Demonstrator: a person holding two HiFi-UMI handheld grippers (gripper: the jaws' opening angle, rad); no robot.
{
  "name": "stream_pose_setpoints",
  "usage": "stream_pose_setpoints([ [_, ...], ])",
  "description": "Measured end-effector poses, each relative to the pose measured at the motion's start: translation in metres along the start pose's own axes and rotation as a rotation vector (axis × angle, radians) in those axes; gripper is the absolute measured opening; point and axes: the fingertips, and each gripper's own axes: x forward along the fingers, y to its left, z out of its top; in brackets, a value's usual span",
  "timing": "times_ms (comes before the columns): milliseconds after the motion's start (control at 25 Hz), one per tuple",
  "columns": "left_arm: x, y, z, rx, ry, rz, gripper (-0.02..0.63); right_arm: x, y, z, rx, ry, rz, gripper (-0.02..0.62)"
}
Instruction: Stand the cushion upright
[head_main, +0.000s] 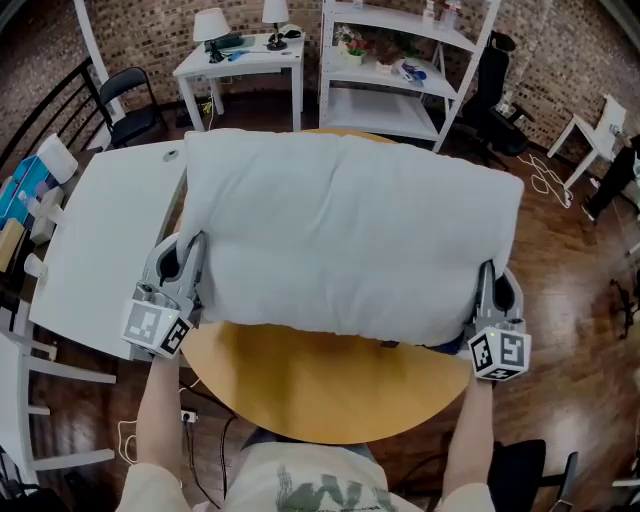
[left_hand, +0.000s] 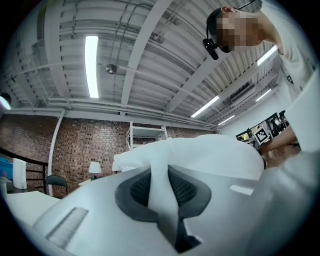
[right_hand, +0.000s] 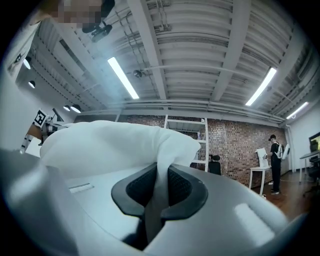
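My left gripper (head_main: 185, 262) is clenched on the cushion's (head_main: 345, 230) near left corner, a thin fold of cloth pinched flat between its dark ribbed pads. From there the cushion spreads away from me and to the right. Its long axis runs side to side, across the round table (head_main: 320, 395), and its bulk covers the table's far half and hides the far edge. The near edge hangs between my two hands, above the bare wood at the table's near rim. I cannot tell whether its far edge rests on the tabletop. It is a plump, pale rectangle of soft matte fabric, puffed in the middle and slack at the corners (the cloth bunches into creases where I grip it). The table under it is smooth, yellowish wood with a clean round rim. My right gripper (head_main: 492, 285) is clamped on the near right corner in the same way, fabric squeezed between its pads. Both hands are equally near, one at each end of the same long side. I judge that standing it up turns on that: both corners must rise together so the opposite long edge becomes the base.
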Motion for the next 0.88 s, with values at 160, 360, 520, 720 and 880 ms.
stream_pose_setpoints([
  [160, -0.011, -0.008, -0.014, 0.033, -0.034, 0.023, 0.035, -0.009, 0.002, -0.013, -0.017, -0.028, -0.018, 0.031],
  [360, -0.026, -0.014, -0.028, 0.013, -0.035, 0.030, 0.057, -0.019, 0.005, -0.025, 0.012, -0.028, -0.030, 0.035],
  [520, -0.038, -0.015, -0.042, -0.052, 0.005, 0.030, 0.081, -0.025, 0.008, -0.027, 0.031, -0.017, -0.034, 0.038],
  [720, -0.048, -0.016, -0.060, -0.094, 0.059, 0.025, 0.096, -0.033, 0.014, -0.034, 0.018, 0.021, -0.026, 0.046],
  [880, -0.054, -0.014, -0.075, -0.127, 0.097, 0.022, 0.144, -0.036, 0.017, -0.051, 0.036, 0.069, -0.031, 0.077],
])
